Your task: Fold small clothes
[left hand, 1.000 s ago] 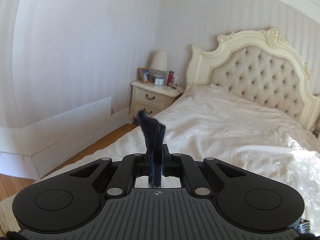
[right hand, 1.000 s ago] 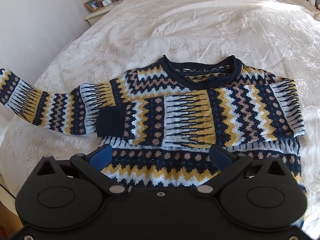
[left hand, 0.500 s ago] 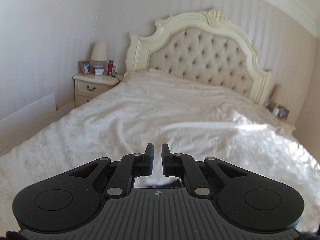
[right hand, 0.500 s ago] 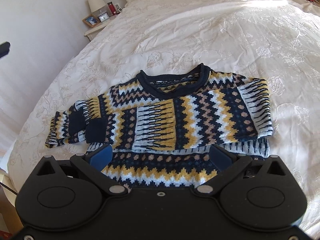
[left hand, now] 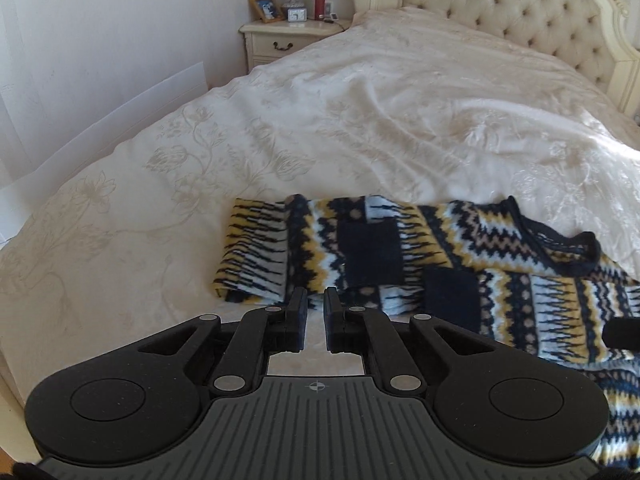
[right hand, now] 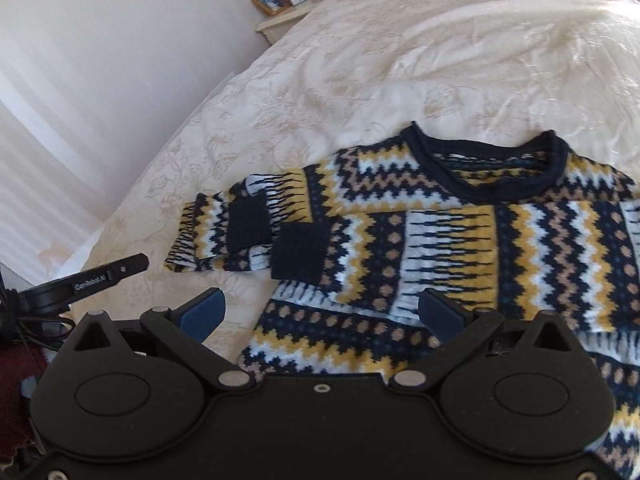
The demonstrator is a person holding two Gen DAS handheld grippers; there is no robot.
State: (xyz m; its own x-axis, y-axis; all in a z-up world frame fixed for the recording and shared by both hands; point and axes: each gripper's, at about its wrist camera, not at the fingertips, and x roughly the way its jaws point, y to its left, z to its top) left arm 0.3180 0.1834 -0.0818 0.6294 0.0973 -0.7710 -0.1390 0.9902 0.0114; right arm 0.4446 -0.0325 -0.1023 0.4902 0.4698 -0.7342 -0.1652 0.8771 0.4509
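A small knitted sweater (right hand: 460, 248) in navy, yellow, white and tan zigzags lies flat on the cream bedspread (right hand: 360, 80), neck towards the headboard. Both sleeves are folded across the chest, and their navy cuffs (right hand: 248, 228) lie side by side. My left gripper (left hand: 315, 300) hovers just in front of the folded left sleeve (left hand: 280, 256), its fingers a narrow gap apart with nothing between them. One left-gripper finger (right hand: 108, 276) shows beside the sleeve. My right gripper (right hand: 322, 308) stands wide open over the sweater's lower body, empty.
A cream nightstand (left hand: 288, 40) with a lamp, a photo frame, a clock and a red bottle stands by the tufted headboard (left hand: 520, 20). The white wall (left hand: 100, 40) runs along the bed's left edge. Something dark red (right hand: 20, 380) shows at the lower left.
The left gripper held the sleeve's navy cuff up a second ago and has let it go. The sleeve now lies folded over the chest, and the left gripper has dropped low beside it.
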